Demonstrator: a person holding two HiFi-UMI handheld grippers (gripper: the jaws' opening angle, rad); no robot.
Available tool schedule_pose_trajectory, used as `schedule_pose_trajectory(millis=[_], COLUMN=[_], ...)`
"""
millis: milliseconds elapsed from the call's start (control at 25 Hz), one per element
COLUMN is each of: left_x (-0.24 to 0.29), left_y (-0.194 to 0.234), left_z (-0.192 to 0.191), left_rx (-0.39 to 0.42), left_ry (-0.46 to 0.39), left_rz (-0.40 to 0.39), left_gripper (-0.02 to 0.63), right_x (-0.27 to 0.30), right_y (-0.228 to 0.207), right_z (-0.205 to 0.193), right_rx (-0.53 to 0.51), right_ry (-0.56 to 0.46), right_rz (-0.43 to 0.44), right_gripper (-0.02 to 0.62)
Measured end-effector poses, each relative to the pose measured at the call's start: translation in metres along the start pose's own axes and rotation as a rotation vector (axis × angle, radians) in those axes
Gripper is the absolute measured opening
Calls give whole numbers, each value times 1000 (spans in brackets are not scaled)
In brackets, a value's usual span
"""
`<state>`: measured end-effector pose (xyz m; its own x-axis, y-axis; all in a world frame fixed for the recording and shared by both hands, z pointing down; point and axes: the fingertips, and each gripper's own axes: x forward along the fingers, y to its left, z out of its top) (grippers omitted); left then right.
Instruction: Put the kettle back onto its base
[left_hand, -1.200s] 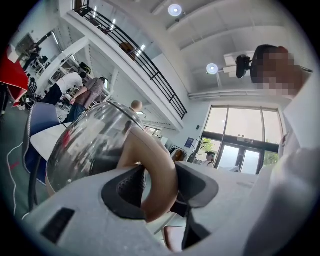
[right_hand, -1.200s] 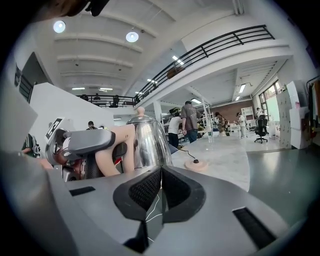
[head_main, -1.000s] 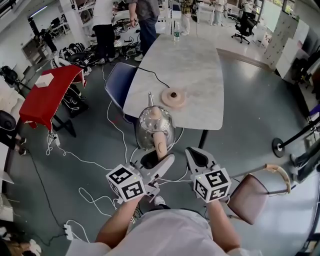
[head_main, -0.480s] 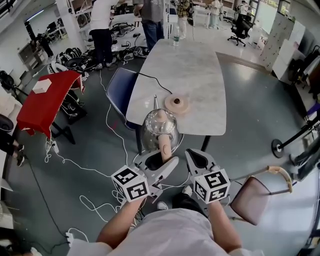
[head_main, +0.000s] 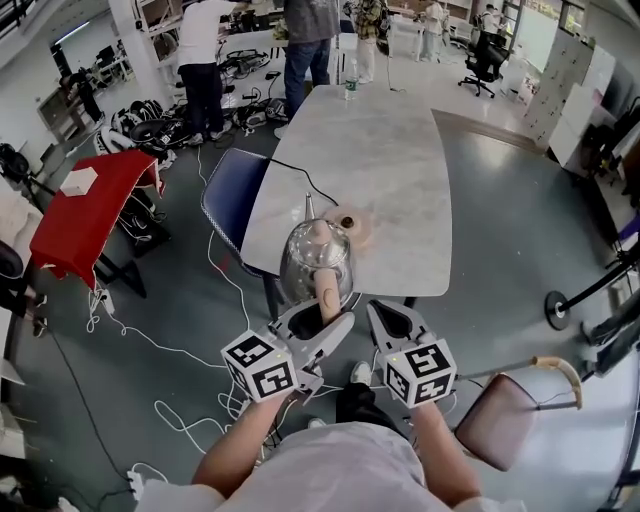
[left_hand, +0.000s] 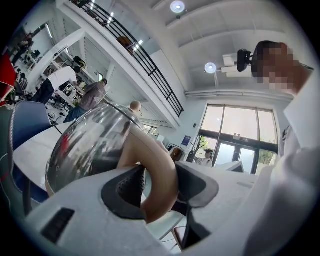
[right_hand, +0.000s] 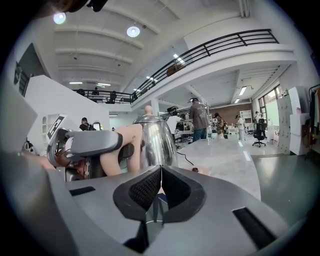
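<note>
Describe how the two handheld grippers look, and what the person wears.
Both the left gripper and right gripper are light grey shells whose fingers carry black textured pads. Each bears a white cube with black square markers. The person wears a white short-sleeved shirt.

Grips the kettle (head_main: 310, 262) by its handle (head_main: 325, 290) with the left tongs (head_main: 328, 318), pointed level. Holds the right tongs (head_main: 384, 316) just right of the kettle, jaws pressed together, empty, tipped slightly down. Extends 2 bare forearms (head_main: 240, 440) toward the kettle.
</note>
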<state>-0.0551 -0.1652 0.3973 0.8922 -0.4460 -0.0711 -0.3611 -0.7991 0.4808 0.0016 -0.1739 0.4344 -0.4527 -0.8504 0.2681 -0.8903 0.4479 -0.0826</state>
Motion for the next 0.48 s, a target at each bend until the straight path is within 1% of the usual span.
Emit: schedule_pose_trajectory(millis=[240, 480], left_x=[48, 90], left_y=[37, 77], left_z=[15, 21], left_rx=[11, 10], left_ry=[-2, 2], left_rz=[19, 44], left_gripper=[184, 186], right_x=[36, 67], right_y=[-44, -87], right_z=[15, 19], right_rx=[-13, -7], right_ry=[15, 28], right_rz=[22, 23], right_gripper=[6, 6])
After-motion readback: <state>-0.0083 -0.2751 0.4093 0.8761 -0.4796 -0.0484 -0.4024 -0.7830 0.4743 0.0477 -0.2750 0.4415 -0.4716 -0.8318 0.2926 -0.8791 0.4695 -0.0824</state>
